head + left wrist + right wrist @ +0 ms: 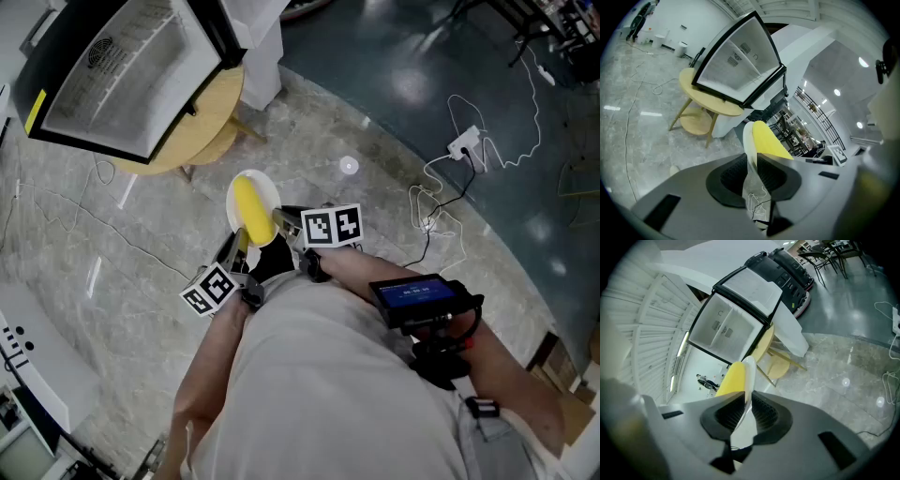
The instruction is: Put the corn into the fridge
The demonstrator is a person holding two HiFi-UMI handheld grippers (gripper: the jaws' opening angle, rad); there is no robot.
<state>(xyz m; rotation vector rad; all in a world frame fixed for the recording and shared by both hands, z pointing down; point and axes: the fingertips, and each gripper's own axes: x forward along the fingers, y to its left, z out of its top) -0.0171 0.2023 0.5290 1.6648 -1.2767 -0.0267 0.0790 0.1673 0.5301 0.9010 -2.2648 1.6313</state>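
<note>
A yellow corn cob [250, 212] lies on a small white plate [271, 197] that I carry above the floor. My left gripper [240, 247] is shut on the plate's near left rim. My right gripper [282, 226] is shut on its right rim. In the left gripper view the plate [748, 138] stands edge-on between the pads of my left gripper [753, 174], with the corn [768, 139] to its right. In the right gripper view my right gripper [744, 414] pinches the plate [749, 374], with the corn [732, 379] to its left. The small fridge [117, 70] stands ahead with its door open.
The fridge [737, 62] rests on a round yellow table [207, 122] with a lower shelf. A white pillar [260, 56] stands behind it. Cables and a power strip [466, 145] lie on the floor to the right. A white unit [33, 370] sits at the lower left.
</note>
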